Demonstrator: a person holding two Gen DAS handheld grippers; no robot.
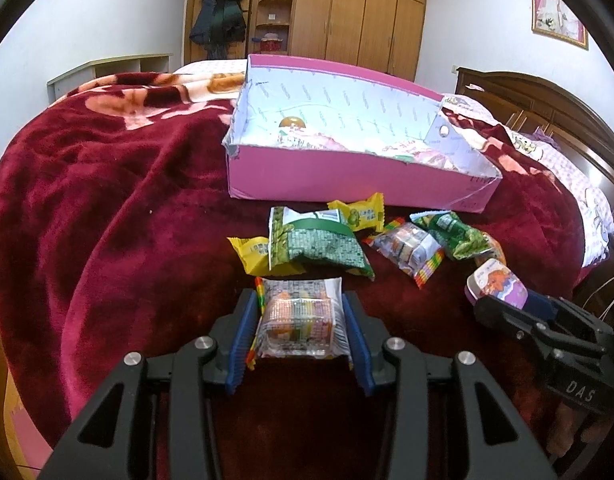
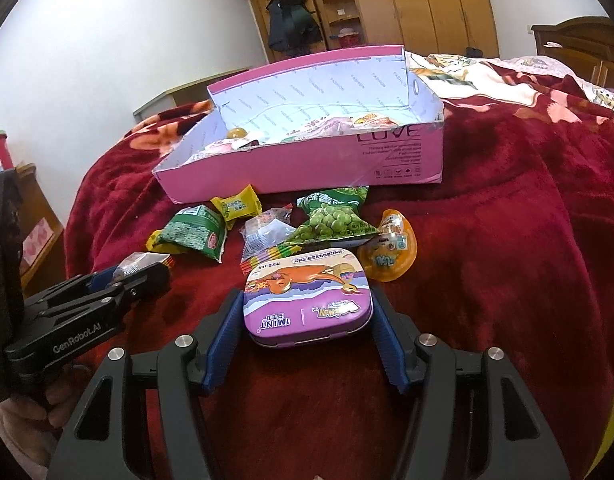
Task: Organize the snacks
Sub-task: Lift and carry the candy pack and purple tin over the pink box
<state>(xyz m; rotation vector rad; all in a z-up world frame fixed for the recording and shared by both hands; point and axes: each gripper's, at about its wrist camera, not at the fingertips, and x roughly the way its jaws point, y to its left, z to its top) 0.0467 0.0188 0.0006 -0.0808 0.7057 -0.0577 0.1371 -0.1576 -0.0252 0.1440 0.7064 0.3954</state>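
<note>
Left wrist view: the left hand-held gripper (image 1: 299, 322) is clamped on a clear snack packet (image 1: 297, 320), its blue pads pressing both side edges, low over the red blanket (image 1: 107, 200). The pink box (image 1: 347, 176) sits at twelve o'clock, with a few snacks already inside. Loose snacks lie between: a green packet (image 1: 319, 240) and a yellow candy (image 1: 361, 210) just beyond the jaws. At three o'clock the right hand-held gripper (image 1: 503, 296) holds the purple mint tin (image 1: 497, 284).

Right wrist view: the mint tin (image 2: 307, 296) sits between the right gripper's pads, which appear to touch its long sides; the jaws have narrowed onto it. The green pea bag (image 2: 335, 216) and an orange jelly cup (image 2: 389, 250) lie at one o'clock, the box (image 2: 307, 168) at twelve.

To do this well, I would lift both items straight up clear of the neighbouring snacks, keep the tin level so it cannot slip from smooth sides, then carry each over the near wall and release low inside.
</note>
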